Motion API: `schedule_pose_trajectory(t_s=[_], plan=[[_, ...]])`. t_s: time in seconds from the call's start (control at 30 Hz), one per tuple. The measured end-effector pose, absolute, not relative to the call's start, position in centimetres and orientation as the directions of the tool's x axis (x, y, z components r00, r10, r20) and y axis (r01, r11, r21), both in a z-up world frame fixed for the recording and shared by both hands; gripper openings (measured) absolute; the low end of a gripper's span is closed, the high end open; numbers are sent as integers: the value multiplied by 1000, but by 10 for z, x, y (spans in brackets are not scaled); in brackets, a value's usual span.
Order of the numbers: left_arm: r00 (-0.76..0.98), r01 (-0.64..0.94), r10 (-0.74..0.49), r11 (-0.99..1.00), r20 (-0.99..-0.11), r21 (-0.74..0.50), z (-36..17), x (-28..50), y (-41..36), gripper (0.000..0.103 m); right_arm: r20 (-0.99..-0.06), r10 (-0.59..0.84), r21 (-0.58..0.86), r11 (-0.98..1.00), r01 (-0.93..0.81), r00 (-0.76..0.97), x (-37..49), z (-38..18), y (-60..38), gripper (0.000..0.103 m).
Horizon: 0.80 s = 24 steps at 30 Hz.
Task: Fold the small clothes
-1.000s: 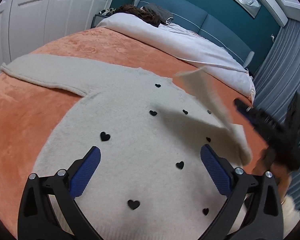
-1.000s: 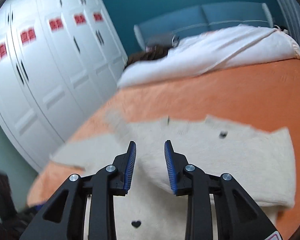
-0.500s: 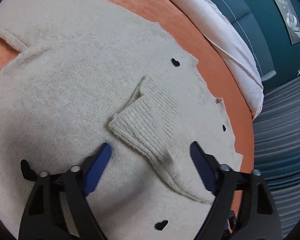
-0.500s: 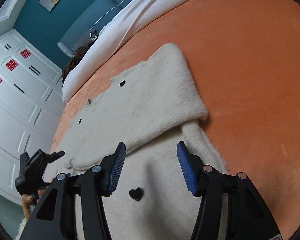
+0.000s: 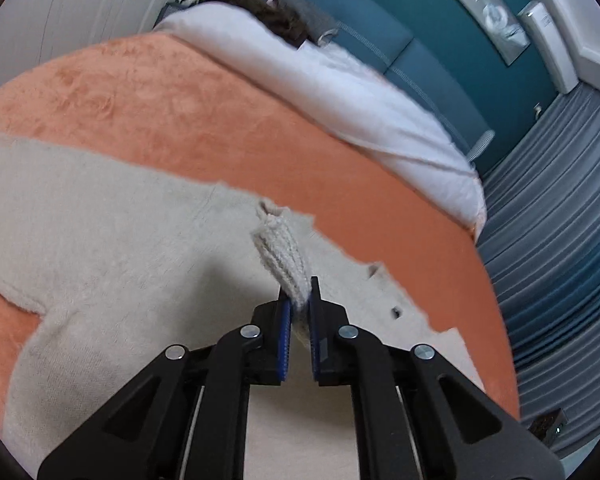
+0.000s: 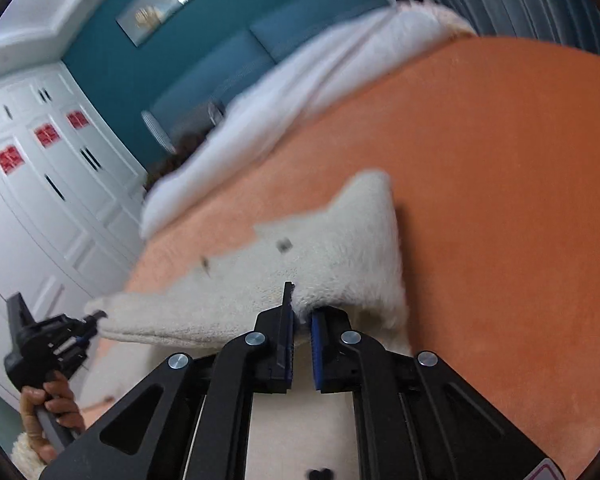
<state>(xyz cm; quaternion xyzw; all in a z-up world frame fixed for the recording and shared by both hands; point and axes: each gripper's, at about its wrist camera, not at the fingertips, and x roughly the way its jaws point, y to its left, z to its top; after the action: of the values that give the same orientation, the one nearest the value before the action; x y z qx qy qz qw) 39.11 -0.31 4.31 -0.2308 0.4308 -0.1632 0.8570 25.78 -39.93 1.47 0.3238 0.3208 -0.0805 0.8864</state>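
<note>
A cream knit sweater (image 5: 112, 248) with small black hearts lies spread on the orange blanket (image 5: 220, 120). My left gripper (image 5: 299, 300) is shut on the ribbed cuff of the folded sleeve (image 5: 282, 256) and holds it slightly raised. My right gripper (image 6: 302, 314) is shut on the folded sleeve (image 6: 340, 256) near the sweater's right side. In the right wrist view the left gripper (image 6: 94, 320) shows at the far left, pinching the cuff end (image 6: 116, 316) of that same sleeve, held by a hand (image 6: 44, 408).
A white duvet (image 5: 340, 84) and a dark pillow (image 5: 272, 16) lie at the head of the bed by the teal headboard (image 5: 400, 40). White wardrobe doors (image 6: 40, 208) stand to the left, grey curtains (image 5: 560, 220) to the right. The blanket's edge (image 5: 496, 300) drops off at right.
Both grippers were open over the folded sleeve; now both have closed on it, the left on the cuff, the right near the shoulder, and lifted it slightly.
</note>
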Motion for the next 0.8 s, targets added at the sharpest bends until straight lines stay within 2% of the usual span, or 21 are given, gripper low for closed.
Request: schedule_pose_trajectory(t_s=[0.03, 0.07, 0.1, 0.17, 0.23, 0.37, 0.5, 0.57, 0.63, 0.77, 0.8], plan=[[525, 45, -458, 856, -717, -514, 18, 394, -2, 7, -719, 87, 497, 759, 421, 690, 269, -18, -403, 6], [469, 3, -437, 870, -768, -494, -8, 395, -2, 7, -732, 107, 509, 743, 435, 672, 269, -33, -405, 5], [449, -23, -432, 870, -782, -493, -25, 393, 0, 7, -703, 98, 525, 740, 420, 705, 264, -29, -406, 5], [502, -3, -473, 836, -724, -548, -32, 382, 8, 7, -693, 87, 519, 749, 412, 716, 260, -15, -404, 6], [513, 2, -473, 835, -716, -550, -33, 381, 8, 8, -699, 67, 495, 764, 414, 712, 254, -3, -399, 8], [528, 46, -454, 859, -718, -510, -34, 378, 2, 9, -663, -100, 414, 776, 476, 741, 222, 24, -394, 15], [546, 53, -453, 858, -705, -510, -35, 377, 1, 9, -644, -130, 308, 858, 410, 754, 246, 41, -379, 15], [548, 53, -457, 855, -700, -517, -35, 377, 2, 9, -729, -131, 231, 877, 421, 672, 274, 16, -378, 11], [547, 52, -465, 849, -696, -526, -37, 377, 3, 9, -812, -84, 237, 857, 457, 578, 290, -23, -386, 4], [550, 60, -486, 834, -679, -549, -41, 376, 8, 9, -725, -114, 285, 848, 446, 679, 271, 9, -382, 4], [552, 59, -495, 826, -672, -560, -42, 375, 10, 9, -734, -136, 250, 856, 451, 665, 271, 6, -380, 4]])
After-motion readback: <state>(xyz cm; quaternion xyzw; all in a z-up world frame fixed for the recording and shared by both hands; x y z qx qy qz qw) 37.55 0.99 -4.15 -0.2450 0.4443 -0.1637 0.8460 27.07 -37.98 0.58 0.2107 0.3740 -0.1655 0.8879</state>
